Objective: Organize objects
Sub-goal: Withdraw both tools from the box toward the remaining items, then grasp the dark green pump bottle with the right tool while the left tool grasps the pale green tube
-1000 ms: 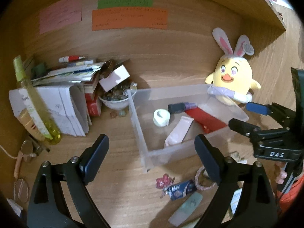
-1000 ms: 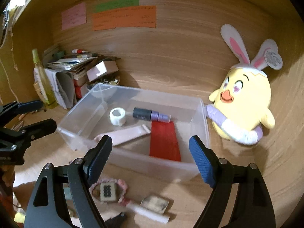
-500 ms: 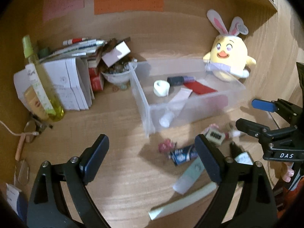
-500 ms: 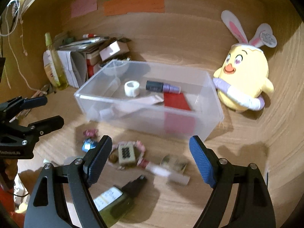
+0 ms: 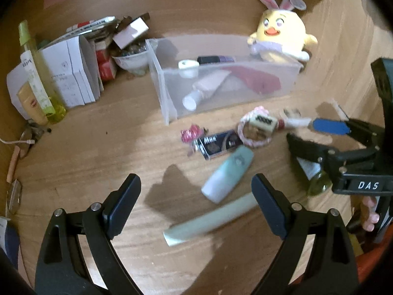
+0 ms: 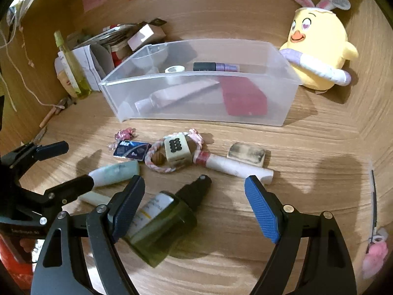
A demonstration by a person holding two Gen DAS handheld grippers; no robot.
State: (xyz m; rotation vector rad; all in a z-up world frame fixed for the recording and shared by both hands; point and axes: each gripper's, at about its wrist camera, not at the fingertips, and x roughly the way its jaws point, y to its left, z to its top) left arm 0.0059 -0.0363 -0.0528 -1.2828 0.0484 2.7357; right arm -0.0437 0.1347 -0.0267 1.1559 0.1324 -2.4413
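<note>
Both tools hang wide and empty over the loose clutter: the right tool point(image 6: 194, 201) stands above the dark green glass bottle point(image 6: 162, 223), its blue ribbed pads on either side without touching, and the left tool point(image 5: 196, 204) straddles the pale green tube point(image 5: 228, 175) and a flat mint strip point(image 5: 211, 220) on the wooden surface point(image 6: 307, 147).

The things to be sorted lie in a row in front of the clear plastic bin point(image 6: 282, 78), which already holds a pink tube, a roll of white tape, a purple-and-black stick and a red flat piece. Outside it lie a blocky die-shaped charm point(image 6: 175, 148) on a braided pink ring, a white stick point(image 6: 235, 166) with a red cap, a worn rectangular block point(image 6: 246, 153), a glossy dark sachet point(image 6: 131, 150) and a crinkly pink wrapper point(image 6: 125, 132).

The risks look plain enough. Smooth and round, the glass bottle lies on its side and could roll or slip from the pads if pinched off-centre. The two tools are near each other and could knock together. Tightly packed items may be nudged or taken up in pairs. The thin-walled, light bin could slide if bumped.

A yellow plush chick point(image 6: 319, 46) with rabbit ears sits beside the bin's right end.
</note>
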